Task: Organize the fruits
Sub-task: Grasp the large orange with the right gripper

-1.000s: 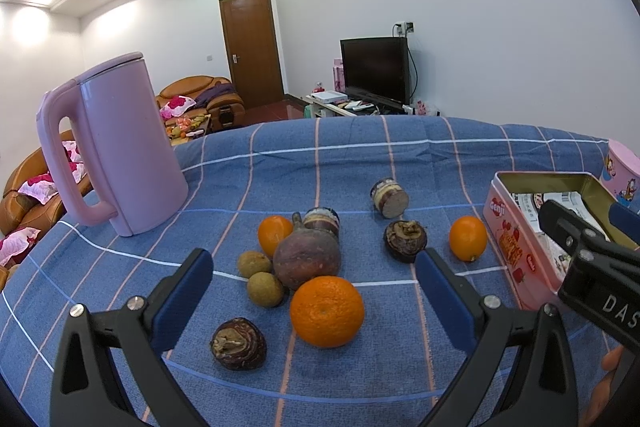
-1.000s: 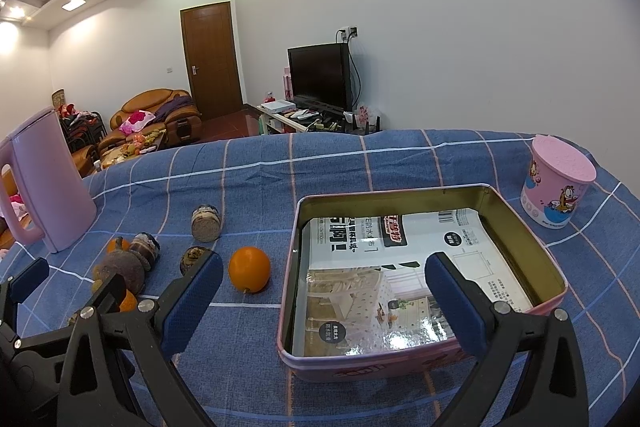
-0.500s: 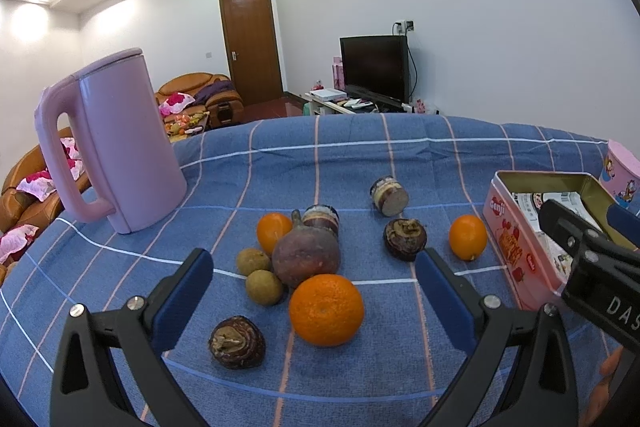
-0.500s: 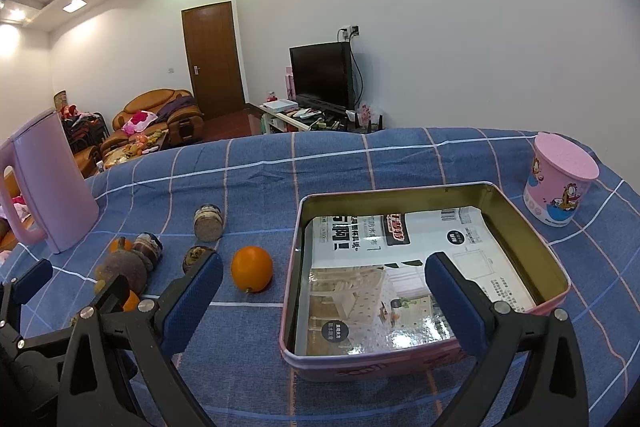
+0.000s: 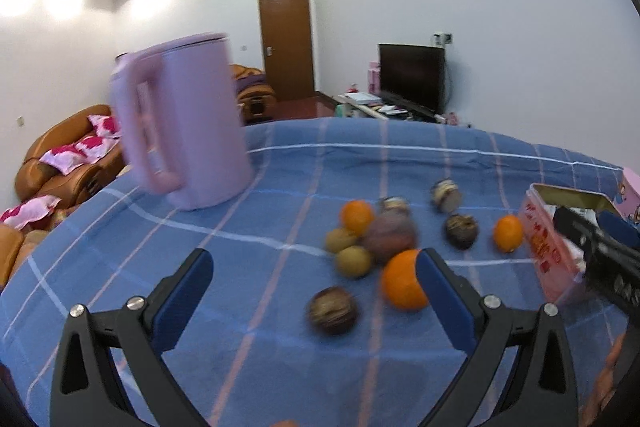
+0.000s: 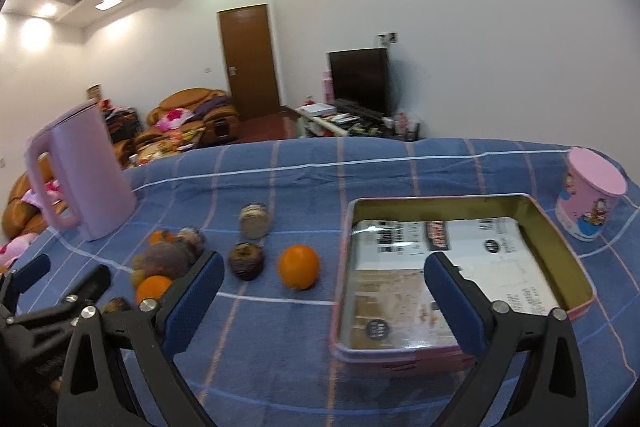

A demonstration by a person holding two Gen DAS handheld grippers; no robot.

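Left gripper: jaws apart, empty; right gripper: jaws closing on nothing, above the tin. Risk, judged: round fruits clustered touching may roll across the cloth if one is nudged. Fruit count, left of tin: three oranges, two small green fruits, one large purplish fruit, four dark brown ones, blurred.

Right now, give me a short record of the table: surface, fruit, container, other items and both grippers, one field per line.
surface: blue checked cloth
fruit: lone orange beside the tin; other oranges and brown fruits clustered to its left
container: open pink tin, printed packet inside, no fruit
other items: pink kettle; pink lidded cup
left gripper: open, empty
right gripper: closing, nothing between its jaws
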